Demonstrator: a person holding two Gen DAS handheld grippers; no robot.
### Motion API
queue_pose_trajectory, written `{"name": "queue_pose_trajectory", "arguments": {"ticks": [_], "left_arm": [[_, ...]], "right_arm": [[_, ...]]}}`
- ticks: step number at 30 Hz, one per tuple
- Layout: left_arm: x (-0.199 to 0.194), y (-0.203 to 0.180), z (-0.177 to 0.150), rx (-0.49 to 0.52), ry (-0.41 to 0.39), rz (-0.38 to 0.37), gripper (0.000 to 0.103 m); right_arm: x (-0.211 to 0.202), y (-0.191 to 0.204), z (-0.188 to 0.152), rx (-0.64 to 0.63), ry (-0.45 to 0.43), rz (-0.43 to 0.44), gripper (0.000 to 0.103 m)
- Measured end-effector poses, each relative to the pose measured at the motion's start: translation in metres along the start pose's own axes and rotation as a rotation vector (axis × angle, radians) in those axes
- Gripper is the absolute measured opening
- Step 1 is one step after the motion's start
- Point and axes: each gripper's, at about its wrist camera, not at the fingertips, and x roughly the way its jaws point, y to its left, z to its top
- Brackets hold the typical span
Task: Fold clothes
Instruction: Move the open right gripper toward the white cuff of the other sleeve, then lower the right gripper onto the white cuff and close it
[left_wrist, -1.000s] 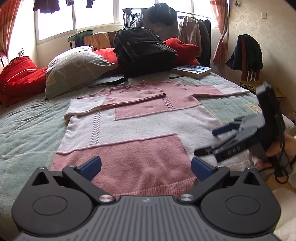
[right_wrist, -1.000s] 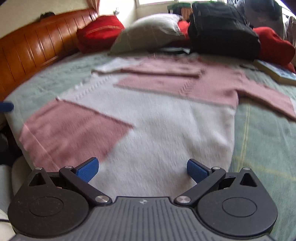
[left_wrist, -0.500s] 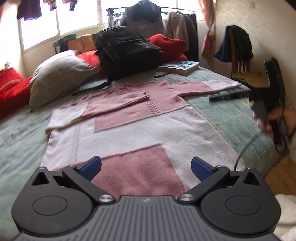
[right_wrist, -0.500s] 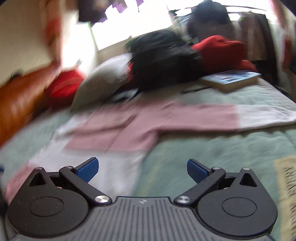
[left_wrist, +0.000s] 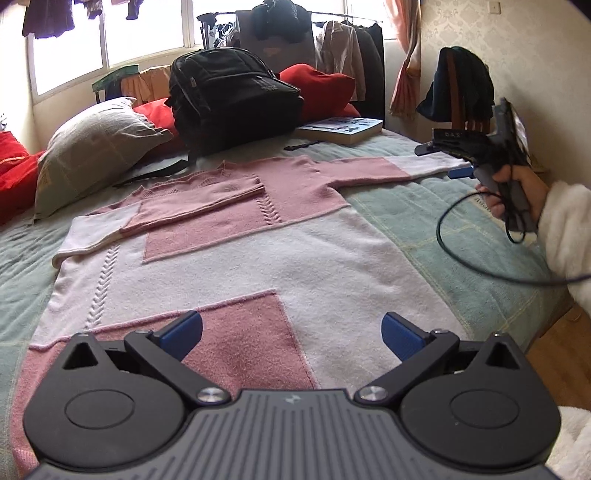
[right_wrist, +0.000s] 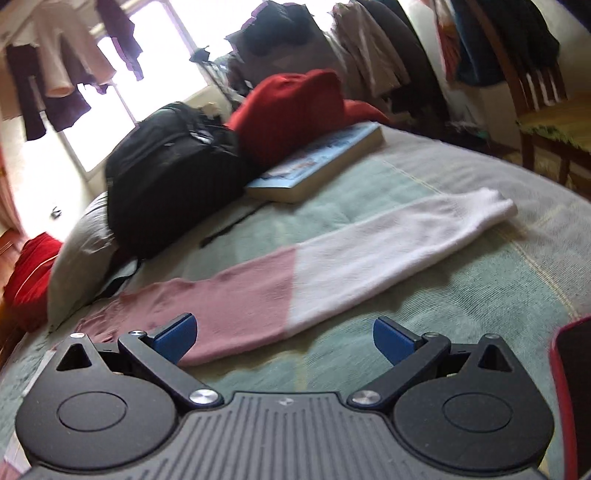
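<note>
A pink-and-white knit sweater (left_wrist: 229, 258) lies flat, face up, on a bed (left_wrist: 461, 229) covered in a pale green quilt. One sleeve is folded across the chest, its white cuff lying at the sweater's far edge; the other sleeve (right_wrist: 332, 273) stretches straight out to the side, pink near the shoulder and white toward the cuff. The left gripper (left_wrist: 291, 332) hovers over the hem's pink panel, its blue-padded jaws spread wide with nothing between them. The right gripper (right_wrist: 282, 336), held in a hand (left_wrist: 517, 192) with a fluffy white sleeve, sits just above the quilt beside the outstretched sleeve, its jaws likewise apart and empty, one pad over the pink part of the sleeve. At the head of the bed rest a black backpack (left_wrist: 232, 96), a grey pillow (left_wrist: 88, 147), red cushions (left_wrist: 317, 88) and a book (left_wrist: 340, 129). A wooden chair (right_wrist: 546, 122) stands beside the bed.
</note>
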Motion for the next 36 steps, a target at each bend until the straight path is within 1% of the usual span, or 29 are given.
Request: {"name": "queue_pose_trajectory", "arguments": {"ticks": [4,7,10,16,20,30,36], "left_arm": [[0.001,-0.005,0.000,0.002,0.001,-0.009,0.102],[0.004,-0.008,-0.001,0.013,0.002,0.001,0.102],[0.005,-0.010,0.000,0.017,-0.005,0.007,0.102],[0.009,-0.012,0.001,0.003,0.004,-0.042,0.102],[0.010,-0.011,0.002,-0.019,0.002,-0.070,0.102],[0.020,-0.005,-0.001,-0.046,0.030,-0.065,0.102],[0.020,0.002,-0.001,-0.064,0.026,-0.061,0.102]], "right_arm": [[0.021,-0.019,0.008,0.065,0.029,-0.012,0.103],[0.027,-0.026,0.011,0.082,0.005,0.000,0.103],[0.036,-0.030,0.016,0.076,-0.001,0.015,0.103],[0.048,-0.036,0.021,0.084,-0.022,0.038,0.103],[0.059,-0.036,0.028,0.065,-0.018,0.033,0.103],[0.082,-0.045,0.042,0.080,-0.052,0.051,0.103],[0.082,-0.042,0.052,0.098,-0.066,0.044,0.103]]}}
